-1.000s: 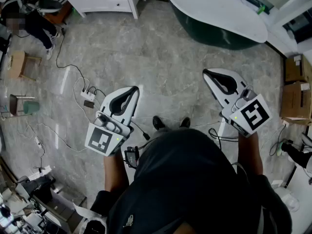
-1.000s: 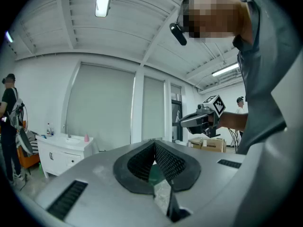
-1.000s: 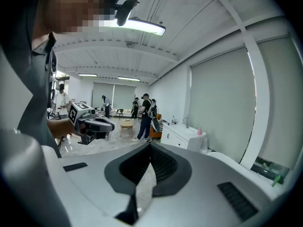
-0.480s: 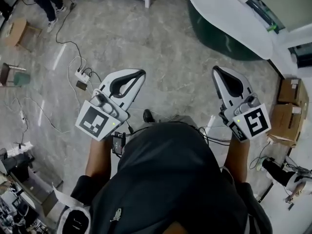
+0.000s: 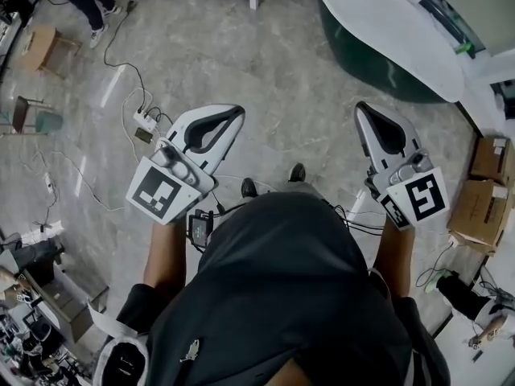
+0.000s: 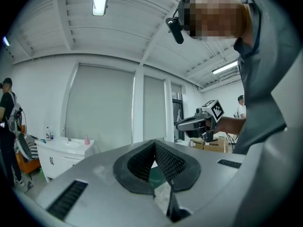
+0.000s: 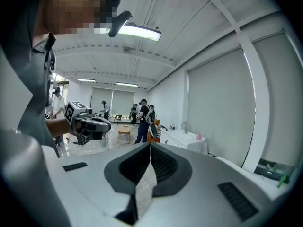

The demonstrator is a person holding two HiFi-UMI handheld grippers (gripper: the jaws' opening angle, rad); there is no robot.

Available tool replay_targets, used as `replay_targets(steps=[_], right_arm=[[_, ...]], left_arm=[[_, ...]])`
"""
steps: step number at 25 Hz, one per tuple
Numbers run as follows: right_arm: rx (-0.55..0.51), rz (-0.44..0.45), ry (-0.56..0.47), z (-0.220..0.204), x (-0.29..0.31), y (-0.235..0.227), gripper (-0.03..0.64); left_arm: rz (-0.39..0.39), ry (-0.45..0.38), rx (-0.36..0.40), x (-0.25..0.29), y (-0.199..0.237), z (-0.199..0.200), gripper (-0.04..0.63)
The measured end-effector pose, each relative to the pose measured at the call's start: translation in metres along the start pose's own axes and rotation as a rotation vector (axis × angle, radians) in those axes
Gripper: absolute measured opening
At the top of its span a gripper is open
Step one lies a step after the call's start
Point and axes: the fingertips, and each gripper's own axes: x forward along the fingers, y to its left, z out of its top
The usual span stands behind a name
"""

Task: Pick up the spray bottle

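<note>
No spray bottle shows plainly in any view. A small pink bottle (image 6: pixel 87 140) stands on the white vanity (image 6: pixel 61 150), and it shows again as the pink bottle (image 7: pixel 198 136) in the right gripper view. A green item (image 5: pixel 463 48) lies on the ledge behind the tub, too small to identify. My left gripper (image 5: pixel 233 111) is held level over the floor, shut, its ribbed pads meeting with nothing between them (image 6: pixel 154 144). My right gripper (image 5: pixel 360 108) is also shut and empty (image 7: pixel 150 146). Each gripper shows in the other's view.
A dark green bathtub with a white rim (image 5: pixel 378 22) stands ahead on the right. Cables and a power strip (image 5: pixel 145 121) lie on the grey marble floor at the left. Cardboard boxes (image 5: pixel 479 207) sit at the right. People (image 7: pixel 142 119) stand farther back by a stool (image 7: pixel 124 132).
The person has stepped forward over the floor; the tub and the vanity have shifted in the head view. Both grippers came along, still shut and empty.
</note>
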Motion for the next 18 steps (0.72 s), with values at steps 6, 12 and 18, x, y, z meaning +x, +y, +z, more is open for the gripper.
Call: replay_targets(steps=[6,12,18], right_arm=[[0.015,0.043,-0.026,-0.023,-0.026,-0.070,0.009],[0.031,0.092,-0.035,-0.040,-0.026,-0.109,0.009],[0.010,0.141,-0.027,-0.038,-0.010,-0.109,0.009]], left_arm=[[0.049,0.053,-0.002,0.066,-0.029,-0.006,0.006],[0.076,0.067,-0.009,0.109,-0.040,-0.008,0.006],[0.099,0.098,0.002,0.117,-0.020,-0.004,0.006]])
